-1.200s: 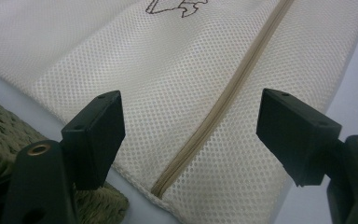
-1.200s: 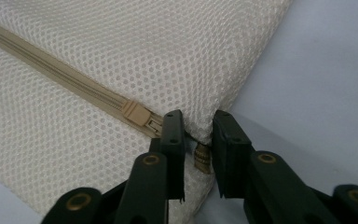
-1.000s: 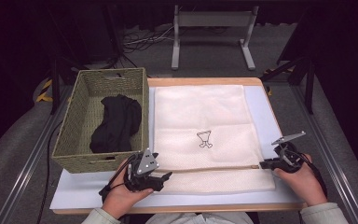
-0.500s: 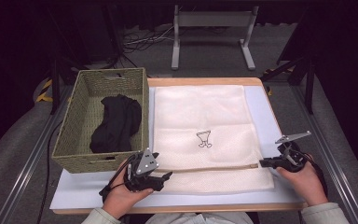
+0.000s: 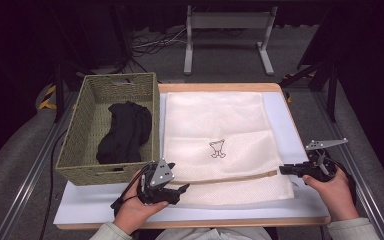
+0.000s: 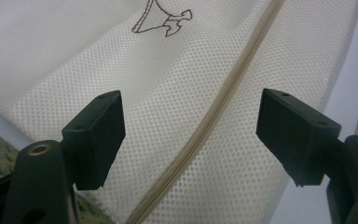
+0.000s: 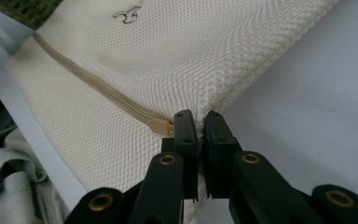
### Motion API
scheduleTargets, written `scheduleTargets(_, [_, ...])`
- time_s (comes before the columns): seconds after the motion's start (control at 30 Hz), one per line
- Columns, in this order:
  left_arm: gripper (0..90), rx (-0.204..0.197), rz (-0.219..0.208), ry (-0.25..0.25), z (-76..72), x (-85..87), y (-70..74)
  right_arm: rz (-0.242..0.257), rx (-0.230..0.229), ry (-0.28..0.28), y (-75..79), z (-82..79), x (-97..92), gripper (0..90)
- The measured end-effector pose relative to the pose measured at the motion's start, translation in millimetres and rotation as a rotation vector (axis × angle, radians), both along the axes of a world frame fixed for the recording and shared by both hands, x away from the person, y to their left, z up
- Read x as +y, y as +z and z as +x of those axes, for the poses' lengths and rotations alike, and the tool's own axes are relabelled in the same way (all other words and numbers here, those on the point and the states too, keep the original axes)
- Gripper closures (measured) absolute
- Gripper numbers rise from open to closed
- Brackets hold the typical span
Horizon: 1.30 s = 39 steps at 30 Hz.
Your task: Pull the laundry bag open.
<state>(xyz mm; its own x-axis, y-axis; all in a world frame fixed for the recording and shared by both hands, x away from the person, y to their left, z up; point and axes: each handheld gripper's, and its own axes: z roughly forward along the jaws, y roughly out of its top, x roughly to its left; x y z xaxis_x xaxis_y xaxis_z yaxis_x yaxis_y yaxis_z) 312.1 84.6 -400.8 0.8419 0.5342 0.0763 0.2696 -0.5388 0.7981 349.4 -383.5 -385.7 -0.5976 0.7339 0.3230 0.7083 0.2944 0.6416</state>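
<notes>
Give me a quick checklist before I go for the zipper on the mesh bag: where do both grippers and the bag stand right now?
1. Right gripper shut on the edge of the mesh bag, right by the zipper end: ok.
2. Left gripper open, jaws standing either side of the zipper line, gripping nothing yet: ok.
3. Zipper pull in sight next to the right gripper's jaws: ok.
4. Zipper closed along its whole length: cannot tell.
5. Bag lying flat on the table, no bunching near the zipper: ok.
6. Basket with the black cloth sits beside the bag, apart from both grippers: ok.
</notes>
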Motion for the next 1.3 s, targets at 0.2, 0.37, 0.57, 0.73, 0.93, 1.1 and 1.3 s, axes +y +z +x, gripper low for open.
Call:
scheduleTargets(0.2, [24.8,0.030,-0.044,-0.032,5.2,-11.3,6.7,0.017,-0.018,0.016,12.0,-3.2,2.8,85.7])
scheduleTargets(0.37, [28.8,0.023,-0.047,-0.060,7.5,-27.3,9.8,0.014,-0.026,0.024,15.1,-2.9,3.8,85.7])
scheduleTargets(0.57, [28.5,0.022,-0.037,-0.092,11.2,-47.3,12.2,0.013,-0.019,0.027,14.9,-1.7,3.8,85.7])
scheduleTargets(0.73, [28.4,0.024,-0.031,-0.139,15.7,-74.5,19.5,0.030,-0.013,0.027,15.5,-0.8,2.6,85.6])
scheduleTargets(0.93, [27.7,0.002,-0.020,-0.174,18.7,-101.9,23.7,0.046,-0.009,0.029,16.9,-1.4,1.6,85.7])
scheduleTargets(1.1, [27.8,-0.018,-0.010,-0.213,19.8,-122.4,23.2,0.045,-0.006,0.024,17.2,-2.1,2.1,85.7])
scheduleTargets(1.3, [27.7,-0.021,-0.018,-0.235,21.9,-135.2,21.6,0.048,0.005,0.020,17.1,-2.9,2.3,85.6])
